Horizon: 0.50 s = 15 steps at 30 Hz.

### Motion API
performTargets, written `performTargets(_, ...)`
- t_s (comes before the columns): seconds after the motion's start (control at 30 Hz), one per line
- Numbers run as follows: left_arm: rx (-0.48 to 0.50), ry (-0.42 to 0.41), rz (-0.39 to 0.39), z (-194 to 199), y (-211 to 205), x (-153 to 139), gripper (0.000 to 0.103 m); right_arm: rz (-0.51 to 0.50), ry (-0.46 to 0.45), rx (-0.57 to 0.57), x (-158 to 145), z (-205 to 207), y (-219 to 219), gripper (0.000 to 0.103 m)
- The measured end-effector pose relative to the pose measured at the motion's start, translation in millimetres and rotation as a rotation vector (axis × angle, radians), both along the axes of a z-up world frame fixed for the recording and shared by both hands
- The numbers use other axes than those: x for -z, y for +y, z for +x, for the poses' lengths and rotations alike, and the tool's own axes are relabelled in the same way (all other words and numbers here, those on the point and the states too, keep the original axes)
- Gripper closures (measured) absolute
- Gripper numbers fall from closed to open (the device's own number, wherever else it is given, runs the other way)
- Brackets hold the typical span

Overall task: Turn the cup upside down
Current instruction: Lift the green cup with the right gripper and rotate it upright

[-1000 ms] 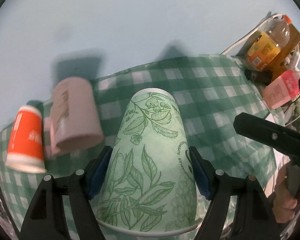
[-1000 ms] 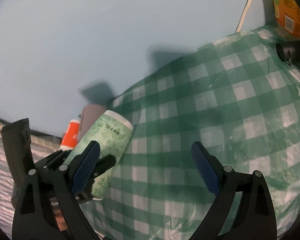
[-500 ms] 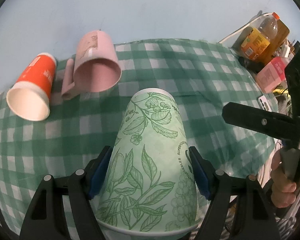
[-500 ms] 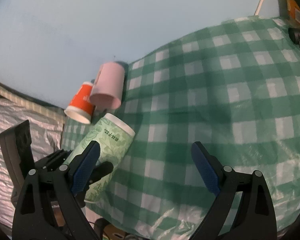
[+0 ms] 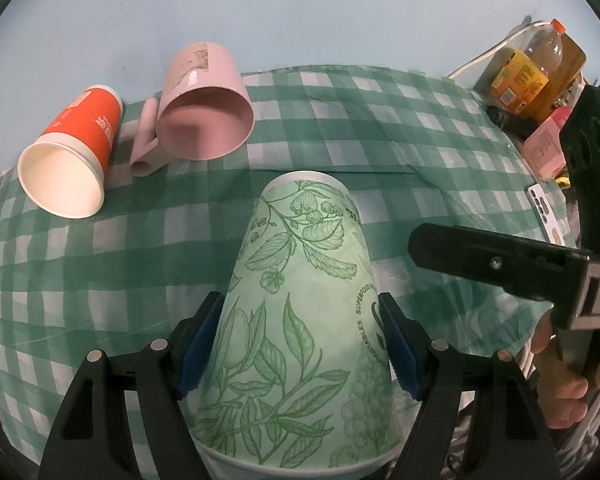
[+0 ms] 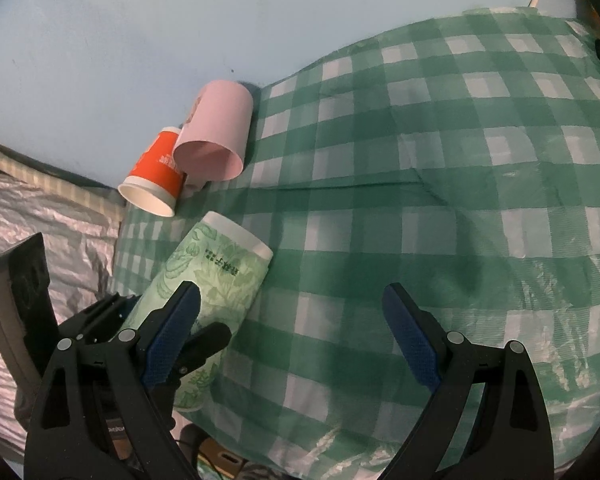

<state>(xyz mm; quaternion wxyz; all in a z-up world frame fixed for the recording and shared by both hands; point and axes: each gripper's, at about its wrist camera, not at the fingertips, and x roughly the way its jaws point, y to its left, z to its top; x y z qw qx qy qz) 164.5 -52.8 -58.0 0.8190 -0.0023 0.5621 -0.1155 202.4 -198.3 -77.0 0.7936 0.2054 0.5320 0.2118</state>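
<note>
My left gripper (image 5: 300,344) is shut on a green leaf-print paper cup (image 5: 300,320). The cup's closed base points away from the camera and down toward the green checked tablecloth (image 5: 100,280); its rim is nearest me. In the right wrist view the cup (image 6: 216,276) is tilted over the cloth's near left part, held by the left gripper (image 6: 160,332). My right gripper (image 6: 292,336) is open and empty above the cloth, to the right of the cup. It shows in the left wrist view as a black bar (image 5: 496,260).
An orange paper cup (image 5: 72,152) and a pink mug (image 5: 204,112) lie on their sides at the far left by the blue wall. Bottles (image 5: 532,68), a pink box (image 5: 548,144) and a phone (image 5: 548,216) crowd the right edge.
The left gripper has tipped forward and down with the green cup, so more of the table shows. The right gripper has also tilted down toward the cloth.
</note>
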Motion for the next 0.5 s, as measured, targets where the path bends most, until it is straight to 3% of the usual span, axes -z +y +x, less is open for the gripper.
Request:
performTargets(0.17, 0.000, -0.013, 0.001, -0.9, -0.4, -4.4, 0.016, 0.002, 0.005, -0.007, -2.6, -1.7, 5.7, 0.010)
performTargets(0.5, -0.014, -0.050, -0.065, -7.4, 25.4, -33.1, 0.015, 0.069, 0.041, 0.000, -10.6, 4.9, 19.3, 0.010)
